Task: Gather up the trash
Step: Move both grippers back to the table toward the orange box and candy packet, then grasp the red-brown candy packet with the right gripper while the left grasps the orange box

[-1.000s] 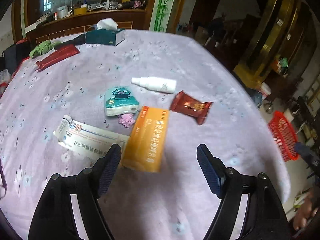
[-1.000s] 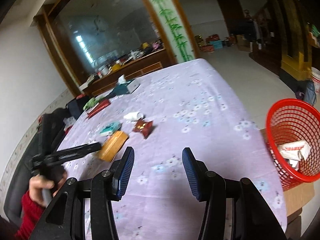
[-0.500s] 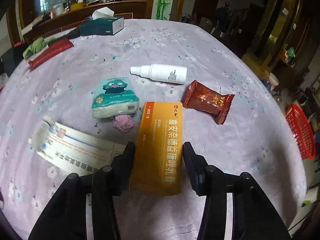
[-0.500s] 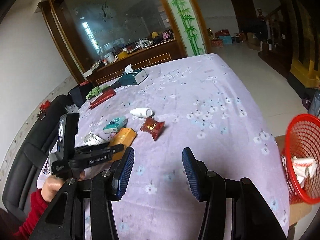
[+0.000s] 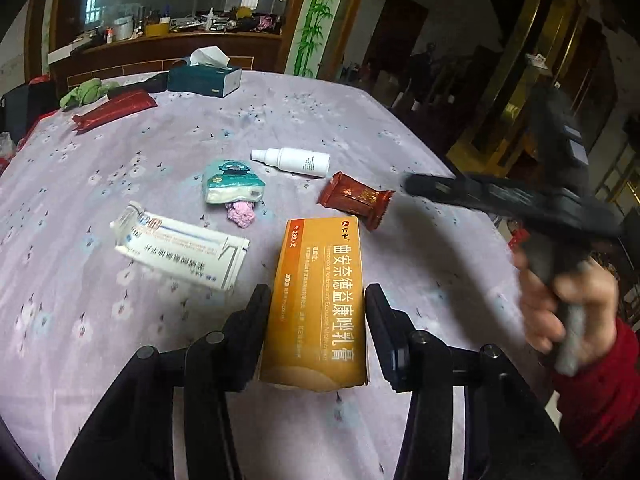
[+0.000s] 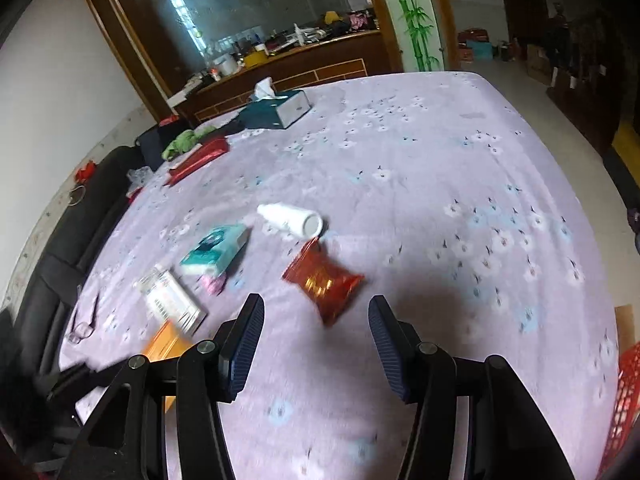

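Left wrist view: left gripper (image 5: 316, 320) fingers pinch the orange box (image 5: 318, 300); right gripper (image 6: 316, 344) fingers spread, empty.

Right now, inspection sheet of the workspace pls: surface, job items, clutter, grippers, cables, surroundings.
Surface: lilac floral tablecloth.
Job's things: orange cardboard medicine box, white-blue box, teal tissue pack, pink crumpled wad, white plastic bottle, red-brown foil wrapper.
Clutter: teal tissue box, long red packet, green cloth.
Grippers: left gripper shut on orange box; right gripper open, empty.
Cables: nothing seen.
Surroundings: red mesh basket, wooden sideboard.
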`<state>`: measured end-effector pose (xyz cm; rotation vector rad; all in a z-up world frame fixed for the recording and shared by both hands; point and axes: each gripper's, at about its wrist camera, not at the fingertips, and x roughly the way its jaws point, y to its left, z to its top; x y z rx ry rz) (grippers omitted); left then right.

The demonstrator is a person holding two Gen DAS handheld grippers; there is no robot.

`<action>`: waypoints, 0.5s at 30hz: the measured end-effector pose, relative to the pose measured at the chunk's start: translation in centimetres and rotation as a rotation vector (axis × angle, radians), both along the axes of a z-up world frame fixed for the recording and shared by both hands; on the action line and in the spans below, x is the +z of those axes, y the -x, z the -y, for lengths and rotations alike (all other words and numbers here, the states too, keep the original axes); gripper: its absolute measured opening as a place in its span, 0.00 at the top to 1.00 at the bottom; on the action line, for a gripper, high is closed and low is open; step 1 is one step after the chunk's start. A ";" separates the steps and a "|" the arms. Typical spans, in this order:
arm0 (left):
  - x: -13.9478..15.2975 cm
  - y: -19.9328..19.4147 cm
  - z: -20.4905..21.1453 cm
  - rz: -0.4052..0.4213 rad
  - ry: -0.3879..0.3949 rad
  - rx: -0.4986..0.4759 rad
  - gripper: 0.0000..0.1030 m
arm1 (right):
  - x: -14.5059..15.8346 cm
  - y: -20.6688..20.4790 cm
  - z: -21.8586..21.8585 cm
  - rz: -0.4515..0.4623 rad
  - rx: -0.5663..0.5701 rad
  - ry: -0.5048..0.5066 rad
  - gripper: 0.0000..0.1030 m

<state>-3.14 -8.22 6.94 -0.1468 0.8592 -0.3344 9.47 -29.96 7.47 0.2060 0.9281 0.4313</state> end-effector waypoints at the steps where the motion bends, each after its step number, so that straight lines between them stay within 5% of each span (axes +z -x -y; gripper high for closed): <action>1: 0.0 0.2 0.0 0.003 -0.004 0.002 0.55 | -0.2 -0.6 -0.4 -0.002 0.000 0.007 0.44; 15: -1.9 1.2 -1.4 -0.004 -0.018 0.027 0.55 | -3.9 -3.3 -5.3 -0.001 0.108 0.224 0.45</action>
